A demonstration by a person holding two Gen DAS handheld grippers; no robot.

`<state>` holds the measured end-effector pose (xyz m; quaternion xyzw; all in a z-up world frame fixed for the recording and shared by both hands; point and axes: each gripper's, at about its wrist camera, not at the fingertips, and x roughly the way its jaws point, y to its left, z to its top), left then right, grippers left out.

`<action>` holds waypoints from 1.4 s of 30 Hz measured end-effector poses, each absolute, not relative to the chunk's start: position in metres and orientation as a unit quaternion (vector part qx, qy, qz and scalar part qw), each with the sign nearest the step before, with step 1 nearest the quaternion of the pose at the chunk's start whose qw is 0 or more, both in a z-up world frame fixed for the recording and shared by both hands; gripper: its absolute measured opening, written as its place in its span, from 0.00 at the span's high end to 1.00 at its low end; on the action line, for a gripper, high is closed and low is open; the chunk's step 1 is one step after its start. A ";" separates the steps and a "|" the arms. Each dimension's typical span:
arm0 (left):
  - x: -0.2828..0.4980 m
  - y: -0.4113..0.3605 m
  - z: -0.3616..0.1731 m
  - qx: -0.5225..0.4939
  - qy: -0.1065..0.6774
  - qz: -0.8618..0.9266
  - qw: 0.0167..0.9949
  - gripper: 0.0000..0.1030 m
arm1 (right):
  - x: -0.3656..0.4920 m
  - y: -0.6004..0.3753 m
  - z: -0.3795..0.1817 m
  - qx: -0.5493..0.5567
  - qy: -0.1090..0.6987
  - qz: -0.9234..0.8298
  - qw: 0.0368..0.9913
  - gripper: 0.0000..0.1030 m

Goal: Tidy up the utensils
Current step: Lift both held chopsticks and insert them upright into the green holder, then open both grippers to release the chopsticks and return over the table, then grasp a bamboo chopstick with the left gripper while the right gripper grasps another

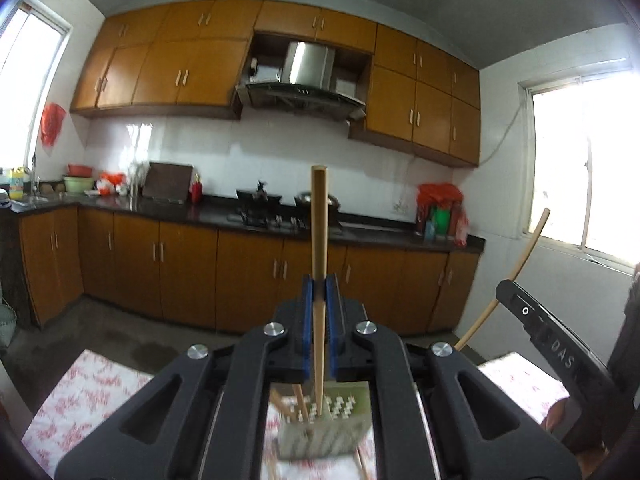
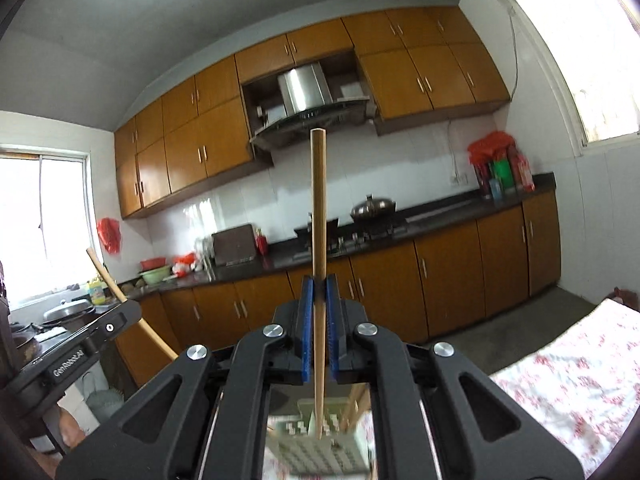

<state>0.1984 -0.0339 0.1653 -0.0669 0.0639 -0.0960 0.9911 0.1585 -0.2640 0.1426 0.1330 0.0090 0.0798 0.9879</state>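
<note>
Both grippers are up w/ one chopstick each. Left gripper [image 1: 319, 284] is clamped on a chopstick [image 1: 319, 220] that stands near upright between the blue pads [image 1: 307, 308]; right gripper [image 2: 319, 285] is clamped on its own chopstick [image 2: 318, 200] the same way. In the left view the other chopstick [image 1: 520, 264] shows at far right beside the other gripper body; in the right view it shows at far left [image 2: 120, 296].

The holder [image 1: 324, 428], a pale perforated box, sits low and near, right under each stick's bottom tip, on the flowered tablecloth [image 1: 88, 396]. It's blurred; looks like a few sticks are already in it.

Step in hand, my read: drop these into the holder. To do it well: keep each stick vertical, line the tip over the open top, come straight down, let go only once the tip is inside. Do one at a time since both grippers are close together and could knock each other.

In the way: sticks leaning in the holder [image 1: 298, 404] may block entry; loose sticks on the cloth beside it [image 1: 362, 464]. Far off: cabinets [image 1: 168, 64], counter [image 1: 280, 224] w/ stove and pot, not a concern.
</note>
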 end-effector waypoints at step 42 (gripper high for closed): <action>0.158 -0.020 -0.081 -0.051 0.415 -0.070 0.906 0.55 | 0.142 -0.231 -0.091 0.044 0.428 0.085 0.899 0.78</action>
